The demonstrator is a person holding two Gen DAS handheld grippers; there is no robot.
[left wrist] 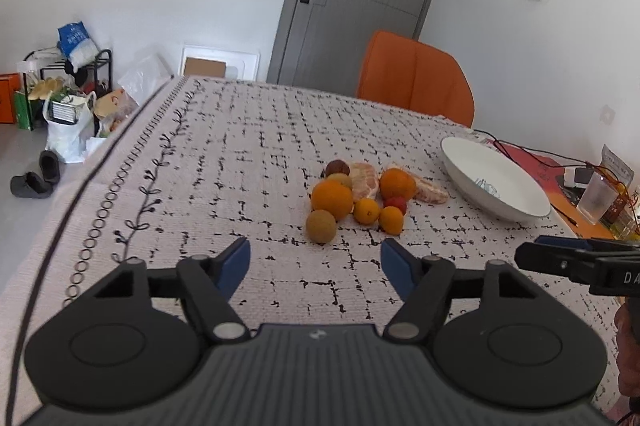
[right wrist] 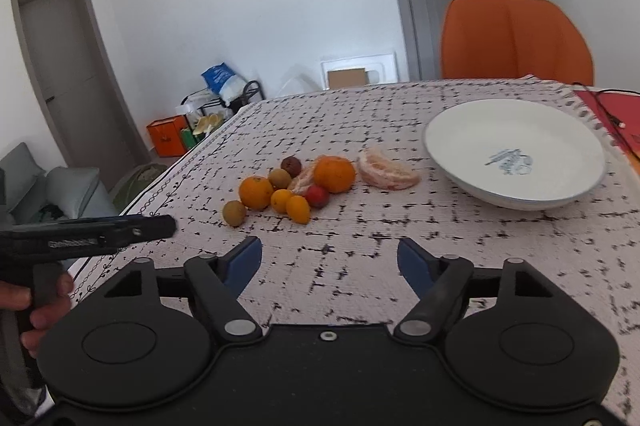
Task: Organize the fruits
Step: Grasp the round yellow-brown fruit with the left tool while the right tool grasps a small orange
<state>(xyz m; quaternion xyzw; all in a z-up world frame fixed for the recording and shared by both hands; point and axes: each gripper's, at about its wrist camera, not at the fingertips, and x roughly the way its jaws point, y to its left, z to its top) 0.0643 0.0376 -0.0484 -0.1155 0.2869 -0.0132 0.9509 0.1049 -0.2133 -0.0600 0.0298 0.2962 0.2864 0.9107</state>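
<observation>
Both grippers, left (left wrist: 315, 262) and right (right wrist: 330, 262), hover with jaws apart and empty over bare cloth (right wrist: 360, 286), well clear of the table edge. Beyond them the fruit (right wrist: 288, 186) lies in a loose heap. Farther right, the bowl (right wrist: 460, 130) holds nothing: sorting looks unstarted.

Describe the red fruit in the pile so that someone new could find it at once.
Start at the white bowl on the patterned tablecloth; the fruit pile lies beside it. The red fruit sits at the pile's near side, just below the orange nearest the bowl. It is the only red piece, small and round.
</observation>
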